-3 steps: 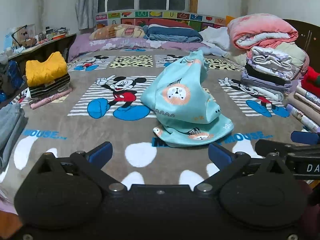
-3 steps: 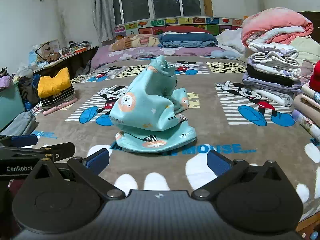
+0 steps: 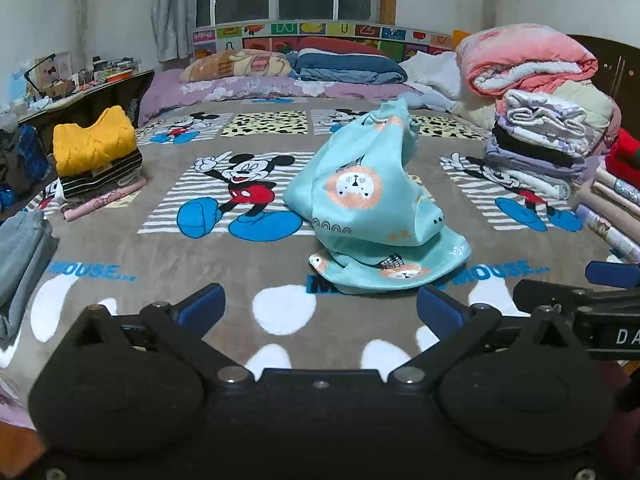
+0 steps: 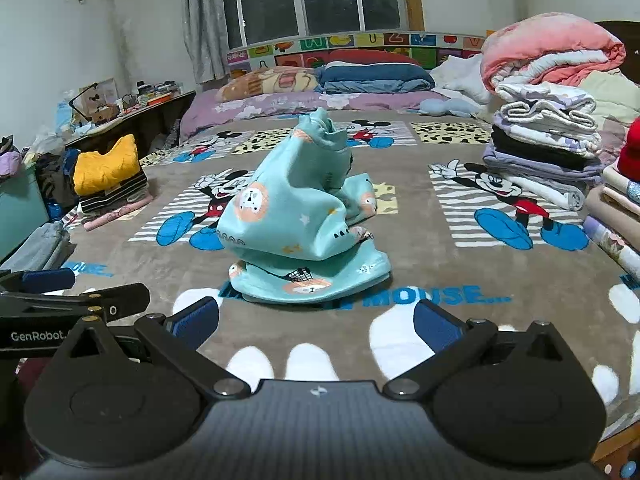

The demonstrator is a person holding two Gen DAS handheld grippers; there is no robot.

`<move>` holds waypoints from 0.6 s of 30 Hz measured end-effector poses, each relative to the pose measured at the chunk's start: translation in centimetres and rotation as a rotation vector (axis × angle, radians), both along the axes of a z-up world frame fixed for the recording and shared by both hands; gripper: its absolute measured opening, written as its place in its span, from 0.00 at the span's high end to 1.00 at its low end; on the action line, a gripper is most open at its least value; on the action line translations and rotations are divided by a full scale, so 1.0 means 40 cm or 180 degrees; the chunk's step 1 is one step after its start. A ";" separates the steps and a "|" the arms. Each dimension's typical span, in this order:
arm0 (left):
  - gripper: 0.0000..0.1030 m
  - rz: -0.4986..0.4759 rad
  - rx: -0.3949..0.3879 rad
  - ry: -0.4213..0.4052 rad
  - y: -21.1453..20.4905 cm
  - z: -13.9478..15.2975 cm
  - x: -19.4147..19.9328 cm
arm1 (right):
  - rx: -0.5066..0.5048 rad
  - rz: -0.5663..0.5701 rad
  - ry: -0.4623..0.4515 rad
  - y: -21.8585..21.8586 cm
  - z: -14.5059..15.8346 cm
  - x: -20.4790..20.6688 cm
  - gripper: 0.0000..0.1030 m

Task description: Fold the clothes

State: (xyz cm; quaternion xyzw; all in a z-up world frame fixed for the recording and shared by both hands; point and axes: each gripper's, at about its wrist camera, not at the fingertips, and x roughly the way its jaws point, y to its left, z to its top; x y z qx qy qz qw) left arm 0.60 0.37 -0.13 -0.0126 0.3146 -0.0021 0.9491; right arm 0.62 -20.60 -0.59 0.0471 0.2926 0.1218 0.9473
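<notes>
A: Nearest the lens, the left gripper (image 3: pixel 320 310) has its blue-padded fingers (image 3: pixel 202 307) spread wide, nothing between them. The right gripper (image 4: pixel 316 318) is the same: fingers (image 4: pixel 436 324) apart, empty.

B: Any writing? At nine o'clock in the right view, the other tool's black arm reads "GenRobot". In the left view, at three o'clock, only "DA" shows.

A: Just beyond the fingers, blue letters on the plush brown blanket (image 3: pixel 248 256) spell "MOUSE...", beside white rounded shapes.

B: At twelve o'clock sits the teal garment (image 4: pixel 292 232), soft knit, printed with peach animal-face circles, bunched into a tall peak over a flat lower layer. It's on the bed, touching neither tool.

A: Farther out, a yellow puffy garment (image 3: pixel 94 140) tops a folded stack at ten o'clock; a pink quilt (image 3: pixel 524 58) crowns the pile at two o'clock.

B: Farthest, an alphabet-patterned headboard (image 4: pixel 360 46).
</notes>
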 end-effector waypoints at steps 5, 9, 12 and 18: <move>0.00 0.0026 0.0146 -0.0153 -0.020 -0.006 -0.003 | 0.0003 0.0006 0.0012 0.000 -0.005 0.002 0.00; 0.00 0.0028 0.0109 -0.0176 -0.027 -0.012 -0.016 | 0.0005 0.0011 0.0021 0.000 -0.008 0.004 0.00; 0.00 0.0010 0.0083 -0.0111 -0.016 -0.010 -0.006 | 0.0006 0.0015 0.0029 0.000 -0.011 0.005 0.00; 0.00 0.0021 0.0077 -0.0089 -0.018 -0.015 -0.004 | -0.0003 0.0036 0.0030 0.005 -0.014 0.004 0.00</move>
